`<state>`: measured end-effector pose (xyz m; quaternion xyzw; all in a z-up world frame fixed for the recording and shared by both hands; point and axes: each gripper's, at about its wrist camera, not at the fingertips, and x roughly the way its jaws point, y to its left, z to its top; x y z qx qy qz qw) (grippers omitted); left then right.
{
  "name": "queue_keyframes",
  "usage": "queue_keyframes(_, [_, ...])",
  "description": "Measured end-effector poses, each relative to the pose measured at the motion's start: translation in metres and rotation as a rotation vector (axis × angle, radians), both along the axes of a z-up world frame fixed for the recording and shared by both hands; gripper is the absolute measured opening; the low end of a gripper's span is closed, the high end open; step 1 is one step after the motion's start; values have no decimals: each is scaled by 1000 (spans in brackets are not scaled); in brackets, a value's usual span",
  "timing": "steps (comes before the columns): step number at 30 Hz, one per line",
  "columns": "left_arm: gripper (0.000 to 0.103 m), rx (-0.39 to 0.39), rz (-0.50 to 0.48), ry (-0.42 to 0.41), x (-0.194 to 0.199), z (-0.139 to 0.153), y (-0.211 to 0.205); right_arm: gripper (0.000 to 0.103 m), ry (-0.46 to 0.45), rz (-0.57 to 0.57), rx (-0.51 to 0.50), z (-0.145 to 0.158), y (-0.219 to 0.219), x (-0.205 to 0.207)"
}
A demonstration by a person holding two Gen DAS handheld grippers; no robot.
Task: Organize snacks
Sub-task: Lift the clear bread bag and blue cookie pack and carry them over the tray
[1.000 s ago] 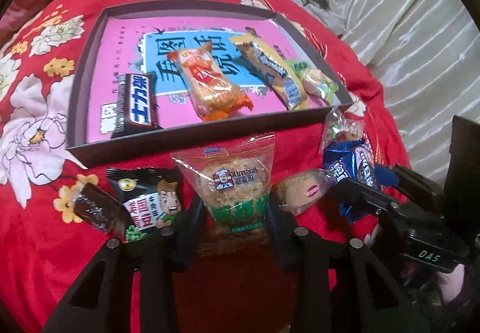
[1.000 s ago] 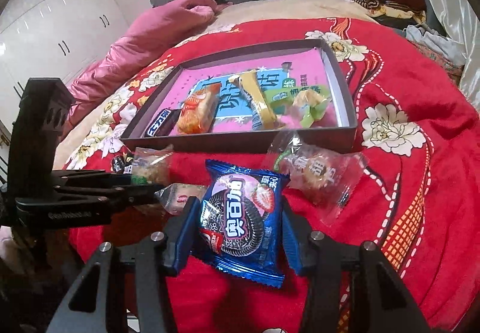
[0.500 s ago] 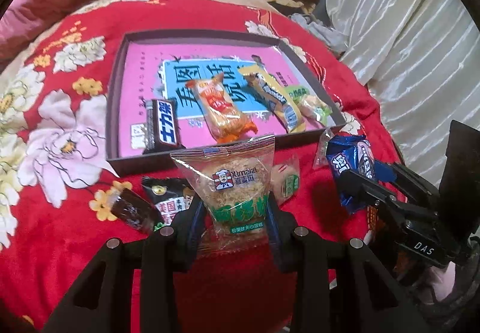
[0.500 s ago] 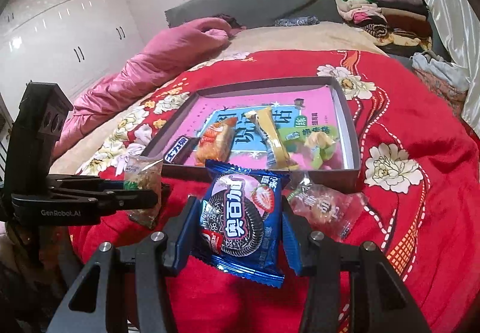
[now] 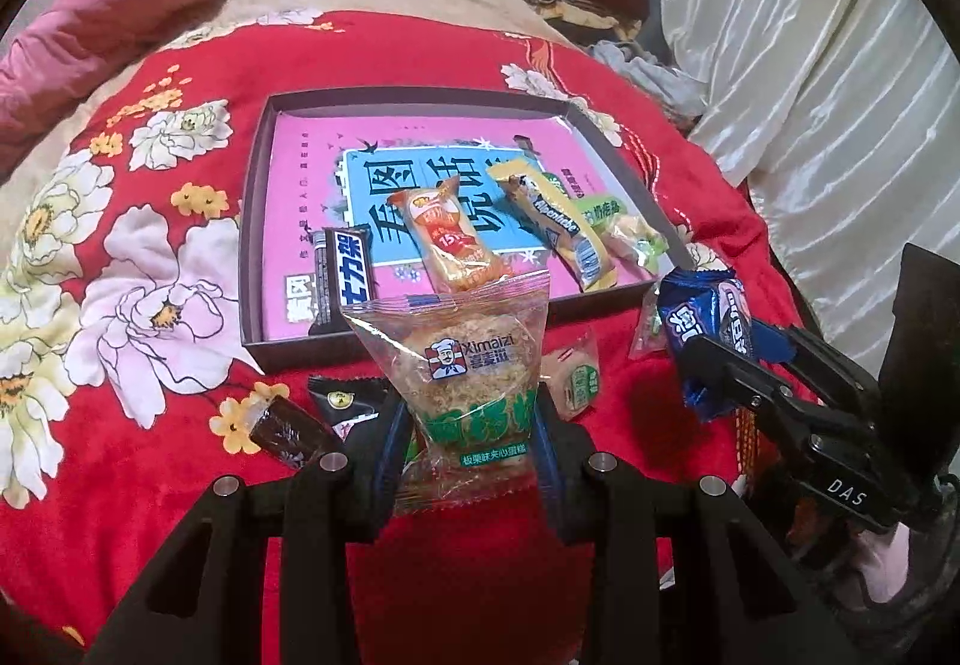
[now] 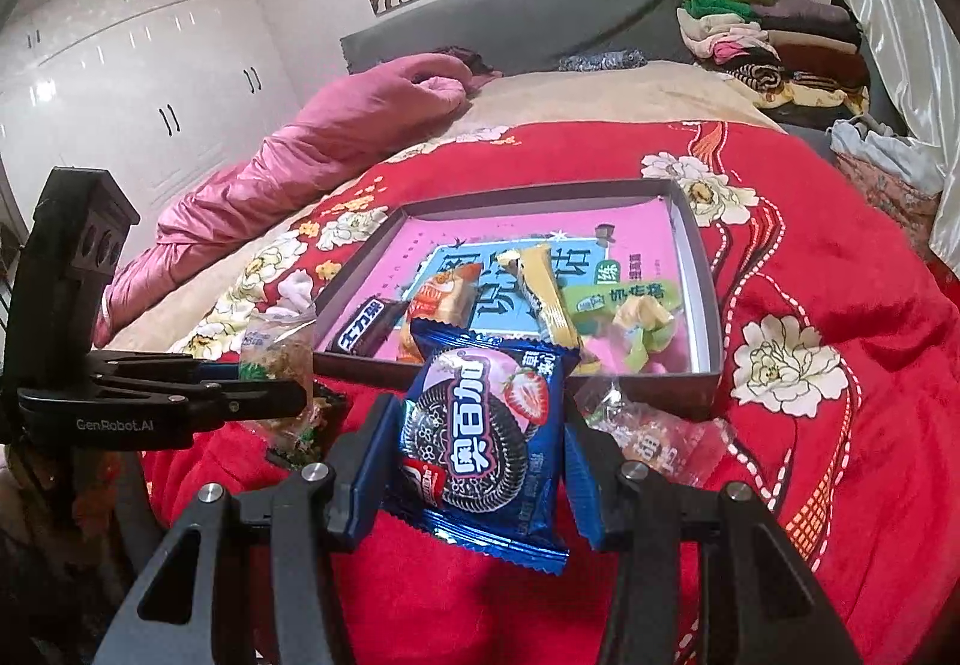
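Left gripper [image 5: 465, 440]: I've raised it since before, fingers pinching clear cake packet [image 5: 462, 359] above bed near tray [image 5: 252, 257]. Right gripper [image 6: 477, 470]: fingers clamp blue cookie packet [image 6: 480, 437]; packet bottoms hidden

Left tool [image 5: 465, 446] now carries the clear cake packet [image 5: 462, 365] higher above the red bedspread [image 5: 150, 425]; right tool [image 6: 480, 461] likewise lifts the blue cookie packet [image 6: 486, 431].
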<state>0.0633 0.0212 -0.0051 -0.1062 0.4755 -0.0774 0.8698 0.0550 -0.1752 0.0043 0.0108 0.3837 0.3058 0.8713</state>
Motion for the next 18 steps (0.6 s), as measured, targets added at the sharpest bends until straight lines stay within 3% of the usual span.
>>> queue_keyframes(18, [39, 9, 23, -22, 2, 15, -4, 51, -67, 17, 29, 14, 1, 2])
